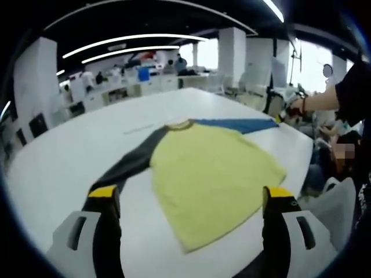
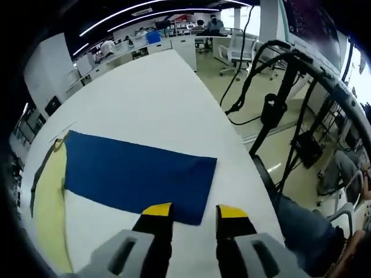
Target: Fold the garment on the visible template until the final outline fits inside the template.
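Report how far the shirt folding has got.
Done: little. The shirt lies spread flat on the table, yellow body open, dark sleeve and blue sleeve both stretched out; no fold shows. In hand: the right gripper sits at the blue sleeve's end with jaws open, gripping nothing; the left gripper hovers open over the hem. Left: folding both sleeves and the body. I cannot make out a template.

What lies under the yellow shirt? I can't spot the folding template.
Around the yellow shirt only bare white table shows; anything beneath its body is covered, so no template can be confirmed.
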{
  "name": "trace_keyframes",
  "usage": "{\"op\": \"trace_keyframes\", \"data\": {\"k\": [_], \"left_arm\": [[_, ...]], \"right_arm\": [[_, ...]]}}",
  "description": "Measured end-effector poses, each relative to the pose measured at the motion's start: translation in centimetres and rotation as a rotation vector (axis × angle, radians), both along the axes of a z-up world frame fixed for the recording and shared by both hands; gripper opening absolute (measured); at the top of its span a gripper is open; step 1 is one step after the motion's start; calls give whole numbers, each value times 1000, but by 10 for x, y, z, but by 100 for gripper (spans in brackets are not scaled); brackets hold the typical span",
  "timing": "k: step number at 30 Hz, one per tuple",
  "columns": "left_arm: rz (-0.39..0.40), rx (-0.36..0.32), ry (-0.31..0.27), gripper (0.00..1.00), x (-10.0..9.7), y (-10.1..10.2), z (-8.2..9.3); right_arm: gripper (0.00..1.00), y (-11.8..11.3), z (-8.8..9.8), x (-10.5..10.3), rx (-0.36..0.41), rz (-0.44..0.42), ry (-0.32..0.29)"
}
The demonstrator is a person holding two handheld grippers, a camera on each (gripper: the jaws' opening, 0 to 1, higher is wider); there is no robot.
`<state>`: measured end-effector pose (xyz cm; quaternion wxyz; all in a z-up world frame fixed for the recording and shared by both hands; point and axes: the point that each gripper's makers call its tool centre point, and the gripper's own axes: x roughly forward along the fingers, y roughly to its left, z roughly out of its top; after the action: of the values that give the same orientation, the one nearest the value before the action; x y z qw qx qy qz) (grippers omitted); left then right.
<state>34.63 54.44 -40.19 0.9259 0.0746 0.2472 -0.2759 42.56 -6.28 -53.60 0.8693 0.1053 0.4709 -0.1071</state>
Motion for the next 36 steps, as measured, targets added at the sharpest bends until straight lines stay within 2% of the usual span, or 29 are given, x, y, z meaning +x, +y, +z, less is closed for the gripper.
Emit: {"op": "trace_keyframes", "data": {"k": [14, 18, 21, 25, 29, 36], "left_arm": [[7, 11, 10, 99, -1, 1, -1], [16, 11, 13, 96, 0, 3, -1], [24, 13, 3, 97, 2, 5, 2], [21, -1, -10, 97, 3, 4, 6], [23, 3, -13, 98, 5, 5, 8], [28, -13, -8, 98, 5, 6, 8]], "right_arm": [[13, 0, -5, -6, -7, -34, 34], [3, 8, -5, -3, 20, -25, 29], [2, 5, -6, -1, 12, -26, 36], [0, 9, -6, -1, 56, -42, 29], [0, 9, -5, 0, 57, -38, 26], [0, 8, 6, 2, 78, -49, -2]]}}
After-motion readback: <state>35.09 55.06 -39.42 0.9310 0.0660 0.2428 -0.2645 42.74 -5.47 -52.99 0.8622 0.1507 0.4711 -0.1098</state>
